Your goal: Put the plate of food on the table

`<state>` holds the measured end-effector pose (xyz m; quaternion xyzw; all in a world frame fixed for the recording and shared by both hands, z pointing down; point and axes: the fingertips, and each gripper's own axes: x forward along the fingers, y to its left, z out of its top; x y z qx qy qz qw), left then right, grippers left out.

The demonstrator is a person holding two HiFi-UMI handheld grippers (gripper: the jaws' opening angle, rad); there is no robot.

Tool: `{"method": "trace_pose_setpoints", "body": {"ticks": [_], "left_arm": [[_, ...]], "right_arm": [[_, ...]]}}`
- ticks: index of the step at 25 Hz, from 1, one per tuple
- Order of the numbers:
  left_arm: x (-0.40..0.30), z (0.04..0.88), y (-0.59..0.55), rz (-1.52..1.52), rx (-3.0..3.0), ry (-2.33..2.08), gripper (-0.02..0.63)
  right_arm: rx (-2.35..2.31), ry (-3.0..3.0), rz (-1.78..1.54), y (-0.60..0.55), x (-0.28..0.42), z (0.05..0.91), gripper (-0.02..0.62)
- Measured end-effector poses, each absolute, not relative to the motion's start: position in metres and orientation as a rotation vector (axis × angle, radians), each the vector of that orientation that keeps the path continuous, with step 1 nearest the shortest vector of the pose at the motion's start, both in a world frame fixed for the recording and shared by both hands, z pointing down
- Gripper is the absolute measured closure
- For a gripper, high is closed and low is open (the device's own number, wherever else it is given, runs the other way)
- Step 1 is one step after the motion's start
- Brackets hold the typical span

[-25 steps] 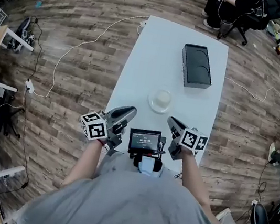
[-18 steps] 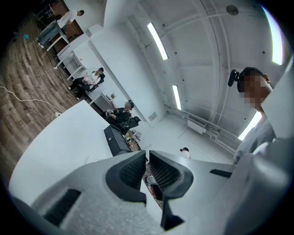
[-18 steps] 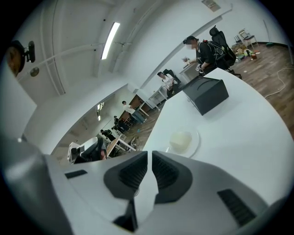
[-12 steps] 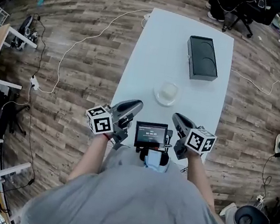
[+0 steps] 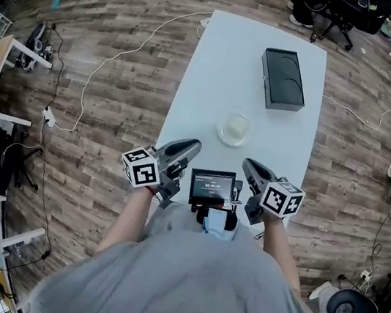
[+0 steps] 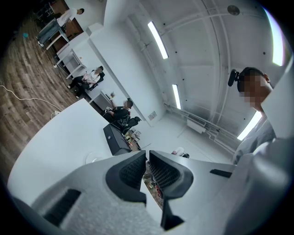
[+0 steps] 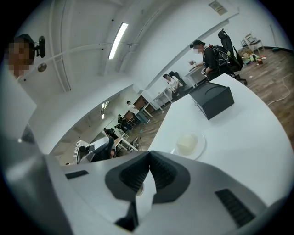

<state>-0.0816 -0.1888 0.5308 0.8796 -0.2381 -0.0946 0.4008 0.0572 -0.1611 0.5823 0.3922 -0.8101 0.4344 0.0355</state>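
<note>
We hold both grippers low at the near end of the long white table (image 5: 221, 67), whose top is smooth and matte. The plate of food (image 5: 234, 128) rests on that table, near its middle and well ahead of both grippers. It is a round, clear, glassy dish with a pale, soft-looking mound in it. Beyond it lies a black rectangular box (image 5: 283, 80) with a raised oval shape on its lid. The floor (image 5: 109, 93) is dark wood plank, crossed by a thin white cable (image 5: 115, 57).

Our left gripper (image 6: 147, 154) is empty, its ribbed black pads drawn almost together with only a thin slit between them. Our right gripper (image 7: 148, 155) is also empty, and its pads meet at the tips.

Compared with half a second ago, almost nothing differs. The plate lies in the same spot, and both grippers sit nearly where they were.
</note>
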Motion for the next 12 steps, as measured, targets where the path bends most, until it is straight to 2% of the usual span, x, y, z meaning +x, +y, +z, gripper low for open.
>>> {"method": "trace_pose_setpoints", "body": {"ticks": [12], "left_arm": [[-0.0848,0.5315,-0.1887,-0.238,2.218,-0.601,0.575]], "right_arm": [[1.202,-2.473,1.328,-0.1611,0.0549,0.5852,0.565]]}}
